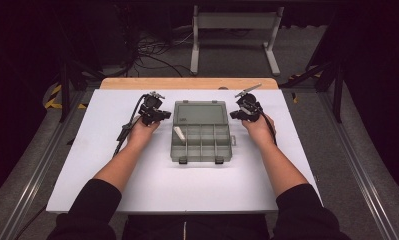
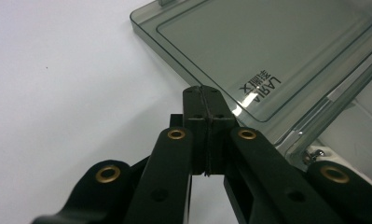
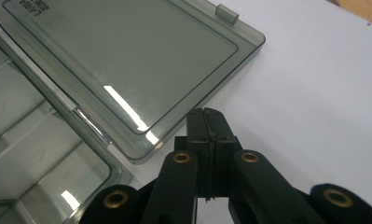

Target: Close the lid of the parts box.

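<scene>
On the white tabletop (image 1: 152, 185), in the middle, lies a grey transparent organizer box (image 1: 202, 144) with its lid (image 1: 199, 113) opened flat away from the person. The tray part has several compartments, and a small white piece (image 1: 179, 134) lies in the left one. At the left edge of the lid the left hand-held gripper (image 1: 163, 115) is held by the left hand (image 1: 141, 131); in the left gripper view its jaws are pressed together with nothing between them, the tips just beside the lid corner that carries printed letters (image 2: 260, 87). On the other side the right hand-held gripper (image 1: 235, 114), held by the right hand (image 1: 258, 127), has its jaws also closed and empty, and the tips are just beside the right edge of the lid (image 3: 127, 65). A black cable (image 1: 126, 126) runs from the left hand-held gripper along the tabletop.
</scene>
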### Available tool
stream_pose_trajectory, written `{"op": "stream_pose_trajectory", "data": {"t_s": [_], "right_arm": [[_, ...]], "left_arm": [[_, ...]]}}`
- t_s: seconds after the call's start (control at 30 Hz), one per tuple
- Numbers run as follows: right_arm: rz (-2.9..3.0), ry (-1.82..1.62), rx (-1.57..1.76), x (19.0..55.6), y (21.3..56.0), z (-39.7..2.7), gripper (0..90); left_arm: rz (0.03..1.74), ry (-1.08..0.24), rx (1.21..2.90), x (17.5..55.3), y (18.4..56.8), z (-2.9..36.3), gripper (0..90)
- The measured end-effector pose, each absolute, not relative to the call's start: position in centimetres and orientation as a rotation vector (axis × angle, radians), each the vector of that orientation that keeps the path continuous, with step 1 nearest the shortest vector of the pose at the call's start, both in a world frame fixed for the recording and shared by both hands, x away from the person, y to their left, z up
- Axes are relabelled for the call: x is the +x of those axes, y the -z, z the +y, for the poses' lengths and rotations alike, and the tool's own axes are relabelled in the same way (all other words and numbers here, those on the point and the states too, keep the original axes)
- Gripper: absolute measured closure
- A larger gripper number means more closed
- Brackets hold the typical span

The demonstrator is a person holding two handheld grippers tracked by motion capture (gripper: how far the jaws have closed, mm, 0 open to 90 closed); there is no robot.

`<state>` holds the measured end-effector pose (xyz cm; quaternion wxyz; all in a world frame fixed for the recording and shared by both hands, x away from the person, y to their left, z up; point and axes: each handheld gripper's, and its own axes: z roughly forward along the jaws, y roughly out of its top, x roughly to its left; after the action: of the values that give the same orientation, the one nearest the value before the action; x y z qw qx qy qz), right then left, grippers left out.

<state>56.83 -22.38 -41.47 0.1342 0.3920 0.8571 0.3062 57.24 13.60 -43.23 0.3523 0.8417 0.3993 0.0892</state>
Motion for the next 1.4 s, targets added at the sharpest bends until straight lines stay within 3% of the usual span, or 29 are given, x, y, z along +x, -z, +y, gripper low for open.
{"op": "stream_pose_trajectory", "data": {"t_s": [1.4], "right_arm": [[2.549, -0.816, 1.161, 57.5, 43.5, -21.6, 90.0]], "left_arm": [[1.046, -0.155, 2.233, 57.5, 44.9, 12.9, 89.9]]}}
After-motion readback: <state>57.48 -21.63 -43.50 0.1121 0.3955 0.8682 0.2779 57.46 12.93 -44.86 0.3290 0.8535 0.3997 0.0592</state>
